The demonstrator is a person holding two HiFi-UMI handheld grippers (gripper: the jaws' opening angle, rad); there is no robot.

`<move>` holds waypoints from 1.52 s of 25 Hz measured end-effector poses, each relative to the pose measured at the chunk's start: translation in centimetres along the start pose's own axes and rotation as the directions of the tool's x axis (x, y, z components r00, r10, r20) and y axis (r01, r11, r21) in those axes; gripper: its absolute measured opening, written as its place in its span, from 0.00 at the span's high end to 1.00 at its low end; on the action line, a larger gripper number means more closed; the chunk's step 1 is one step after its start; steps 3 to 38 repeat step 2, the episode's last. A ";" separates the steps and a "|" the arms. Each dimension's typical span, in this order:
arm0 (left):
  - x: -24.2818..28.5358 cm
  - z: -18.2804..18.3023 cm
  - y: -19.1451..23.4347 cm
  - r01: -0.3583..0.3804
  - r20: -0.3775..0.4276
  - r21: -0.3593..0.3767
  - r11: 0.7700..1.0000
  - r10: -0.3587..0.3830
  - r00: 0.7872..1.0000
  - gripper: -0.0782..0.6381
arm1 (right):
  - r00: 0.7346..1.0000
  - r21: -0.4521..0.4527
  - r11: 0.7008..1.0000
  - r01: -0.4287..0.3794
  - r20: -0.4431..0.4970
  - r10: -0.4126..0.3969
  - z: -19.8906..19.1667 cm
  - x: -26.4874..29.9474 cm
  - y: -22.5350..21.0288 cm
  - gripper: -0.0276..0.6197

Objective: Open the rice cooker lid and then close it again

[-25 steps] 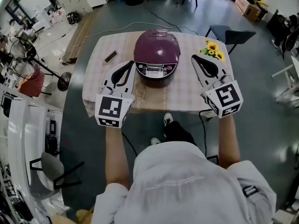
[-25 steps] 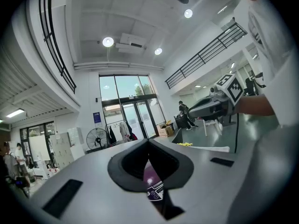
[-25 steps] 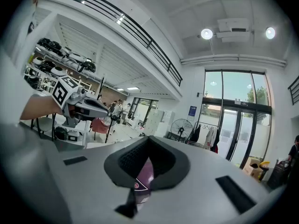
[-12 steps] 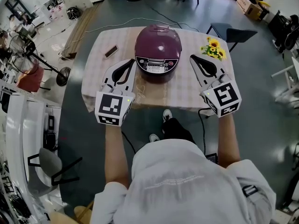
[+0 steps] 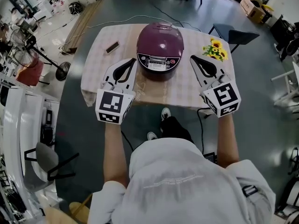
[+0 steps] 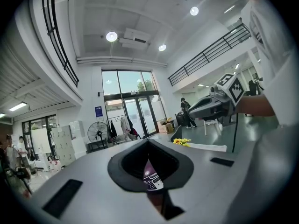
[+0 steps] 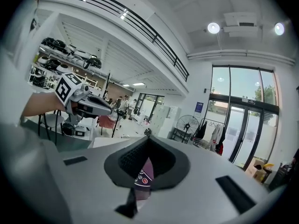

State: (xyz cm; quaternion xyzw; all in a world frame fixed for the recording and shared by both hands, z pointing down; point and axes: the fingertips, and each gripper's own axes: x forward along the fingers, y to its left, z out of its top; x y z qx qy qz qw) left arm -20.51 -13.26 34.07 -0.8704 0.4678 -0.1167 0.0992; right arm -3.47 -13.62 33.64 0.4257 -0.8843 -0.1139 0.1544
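Nearest in, both hands were up over the table's front edge, and both claws were pinched shut on nothing. The left gripper [image 5: 129,62] had its jaws pressed together and the right gripper [image 5: 194,58] was the same. Each tip aimed in toward the rice cooker [image 5: 160,45], and neither touched it. The cooker sat between them, mid-table [image 5: 184,91] on the checked cloth. Its maroon lid [image 5: 160,35] was down on the body and its control panel [image 5: 159,63] faced the person.

Now, a shut lid read two ways: a cooker waiting for its catch to be worked, or one already pressed closed again. The frame didn't settle which. Either way the good habit looked the same to me: keep those closed tips off the panel buttons, meet the lid from above rather than from the side, and don't shove the pot along the cloth.

Further back, sunflowers [image 5: 214,49] sat at the table's right edge and a small dark object [image 5: 112,47] toward the left, with a chair [image 5: 232,33] beyond.

And the views! Only the head view gave the whole lid and the layout. The left gripper view offered just a sliver of maroon and buttons through the notch between its jaws, yet it caught the other gripper held in the air and the flowers behind. The right gripper view returned the favour, and added a standing fan [image 7: 187,123] that the overhead never showed.
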 end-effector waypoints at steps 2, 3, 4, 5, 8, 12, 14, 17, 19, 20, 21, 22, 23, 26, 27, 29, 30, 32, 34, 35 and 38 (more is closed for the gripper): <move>0.0 -0.3 0.1 0.002 -0.005 0.000 1.000 -0.002 1.000 0.87 | 1.000 0.003 1.000 -0.006 0.000 0.006 -0.2 0.2 0.3 0.92; 0.0 -0.3 0.1 0.002 -0.005 0.000 1.000 -0.002 1.000 0.87 | 1.000 0.003 1.000 -0.006 0.000 0.006 -0.2 0.2 0.3 0.92; 0.0 -0.3 0.1 0.002 -0.005 0.000 1.000 -0.002 1.000 0.87 | 1.000 0.003 1.000 -0.006 0.000 0.006 -0.2 0.2 0.3 0.92; 0.0 -0.3 0.1 0.002 -0.005 0.000 1.000 -0.002 1.000 0.87 | 1.000 0.003 1.000 -0.006 0.000 0.006 -0.2 0.2 0.3 0.92; 0.0 -0.3 0.1 0.002 -0.005 0.000 1.000 -0.002 1.000 0.87 | 1.000 0.003 1.000 -0.006 0.000 0.006 -0.2 0.2 0.3 0.92; 0.0 -0.3 0.1 0.002 -0.005 0.000 1.000 -0.002 1.000 0.87 | 1.000 0.003 1.000 -0.006 0.000 0.006 -0.2 0.2 0.3 0.92; 0.0 -0.3 0.1 0.002 -0.005 0.000 1.000 -0.002 1.000 0.87 | 1.000 0.003 1.000 -0.006 0.000 0.006 -0.2 0.2 0.3 0.92; 0.0 -0.3 0.1 0.002 -0.005 0.000 1.000 -0.002 1.000 0.87 | 1.000 0.003 1.000 -0.006 0.000 0.006 -0.2 0.2 0.3 0.92; 0.0 -0.3 0.1 0.002 -0.005 0.000 1.000 -0.002 1.000 0.87 | 1.000 0.003 1.000 -0.006 0.000 0.006 -0.2 0.2 0.3 0.92; 0.0 -0.3 0.1 0.002 -0.005 0.000 1.000 -0.002 1.000 0.87 | 1.000 0.003 1.000 -0.006 0.000 0.006 -0.2 0.2 0.3 0.92; 0.0 -0.3 0.1 0.002 -0.005 0.000 1.000 -0.002 1.000 0.87 | 1.000 0.003 1.000 -0.006 0.000 0.006 -0.2 0.2 0.3 0.92; 0.0 -0.3 0.1 0.002 -0.005 0.000 1.000 -0.002 1.000 0.87 | 1.000 0.003 1.000 -0.006 0.000 0.006 -0.2 0.2 0.3 0.92; 0.0 -0.3 0.1 0.002 -0.005 0.000 1.000 -0.002 1.000 0.87 | 1.000 0.003 1.000 -0.006 0.000 0.006 -0.2 0.2 0.3 0.92; 0.0 -0.3 0.1 0.002 -0.005 0.000 1.000 -0.002 1.000 0.87 | 1.000 0.003 1.000 -0.006 0.000 0.006 -0.2 0.2 0.3 0.92; 0.0 -0.3 0.1 0.002 -0.005 0.000 1.000 -0.002 1.000 0.87 | 1.000 0.003 1.000 -0.006 0.000 0.006 -0.2 0.2 0.3 0.92; 0.0 -0.3 0.1 0.002 -0.005 0.000 1.000 -0.002 1.000 0.87 | 1.000 0.003 1.000 -0.006 0.000 0.006 -0.2 0.2 0.3 0.92; 0.0 -0.3 0.1 0.002 -0.005 0.000 1.000 -0.002 1.000 0.87 | 1.000 0.003 1.000 -0.006 0.000 0.006 -0.2 0.2 0.3 0.92; 0.0 -0.3 0.1 0.002 -0.005 0.000 1.000 -0.002 1.000 0.87 | 1.000 0.003 1.000 -0.006 0.000 0.006 -0.2 0.2 0.3 0.92; 0.0 -0.3 0.1 0.002 -0.005 0.000 1.000 -0.002 1.000 0.87 | 1.000 0.003 1.000 -0.006 0.000 0.006 -0.2 0.2 0.3 0.92; 0.0 -0.3 0.1 0.002 -0.005 0.000 1.000 -0.002 1.000 0.87 | 1.000 0.003 1.000 -0.006 0.000 0.006 -0.2 0.2 0.3 0.92; 0.0 -0.3 0.1 0.002 -0.005 0.000 1.000 -0.002 1.000 0.87 | 1.000 0.003 1.000 -0.006 0.000 0.006 -0.2 0.2 0.3 0.92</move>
